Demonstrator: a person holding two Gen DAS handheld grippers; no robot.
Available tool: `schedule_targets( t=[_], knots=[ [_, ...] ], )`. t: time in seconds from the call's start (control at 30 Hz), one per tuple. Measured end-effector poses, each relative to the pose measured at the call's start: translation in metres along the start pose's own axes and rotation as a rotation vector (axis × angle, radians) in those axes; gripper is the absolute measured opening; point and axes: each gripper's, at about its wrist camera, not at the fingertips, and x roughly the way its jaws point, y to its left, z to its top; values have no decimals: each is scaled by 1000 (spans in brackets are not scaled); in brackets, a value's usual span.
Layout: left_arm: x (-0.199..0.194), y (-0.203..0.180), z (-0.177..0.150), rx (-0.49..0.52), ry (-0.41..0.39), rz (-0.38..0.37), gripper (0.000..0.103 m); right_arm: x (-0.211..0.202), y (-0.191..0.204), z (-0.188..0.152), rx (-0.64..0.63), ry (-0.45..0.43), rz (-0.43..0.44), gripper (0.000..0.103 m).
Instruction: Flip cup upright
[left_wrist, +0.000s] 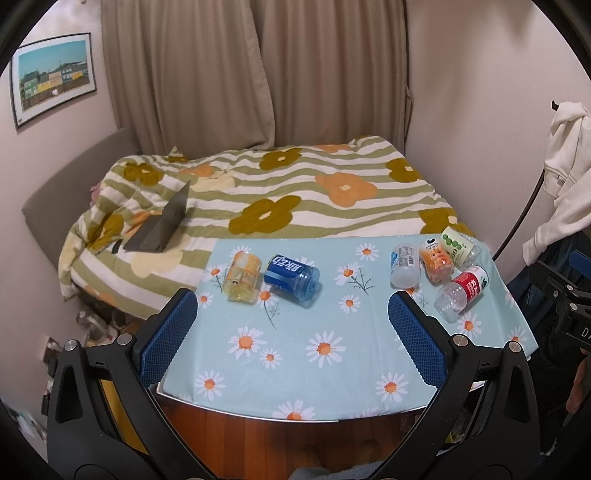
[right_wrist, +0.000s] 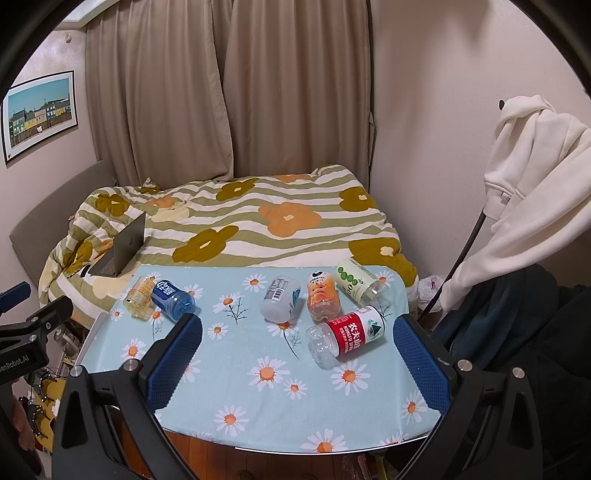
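Several plastic cups cut from bottles lie on their sides on a table with a daisy cloth (left_wrist: 295, 354). At the far left lie a yellow-orange cup (left_wrist: 242, 277) (right_wrist: 139, 295) and a blue cup (left_wrist: 291, 279) (right_wrist: 173, 297). At the far right lie a white-label cup (left_wrist: 405, 265) (right_wrist: 280, 298), an orange cup (left_wrist: 437, 263) (right_wrist: 322, 297), a green-dot cup (left_wrist: 461, 246) (right_wrist: 360, 282) and a red-label cup (left_wrist: 461, 291) (right_wrist: 347, 338). My left gripper (left_wrist: 293, 306) is open and empty above the table's near half. My right gripper (right_wrist: 297, 334) is open and empty, with the red-label cup between its fingers' lines further ahead.
A bed with a flowered quilt (left_wrist: 280, 192) stands behind the table, with an open laptop (left_wrist: 162, 225) on it. Curtains (left_wrist: 258, 74) hang behind. A white hoodie (right_wrist: 532, 177) hangs at the right. Wooden floor (left_wrist: 295, 439) shows below the near table edge.
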Motion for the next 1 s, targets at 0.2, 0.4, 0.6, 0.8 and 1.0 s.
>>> schedule_targets(
  t=[0.2, 0.4, 0.6, 0.8, 1.0],
  knots=[
    [2, 2, 2, -9, -4, 7, 103, -1, 0, -1, 1, 1, 0, 103],
    [12, -8, 3, -26, 5, 43, 103, 7, 0, 3, -5, 8, 36, 103],
    [30, -29, 1, -46, 28, 85, 103, 31, -8, 15, -26, 38, 67, 103],
    [75, -38, 2, -64, 103, 83, 103, 79, -20, 24, -37, 117, 99, 103],
    [126, -44, 6, -57, 188, 67, 103, 141, -40, 27, -2, 221, 114, 103]
  ],
)
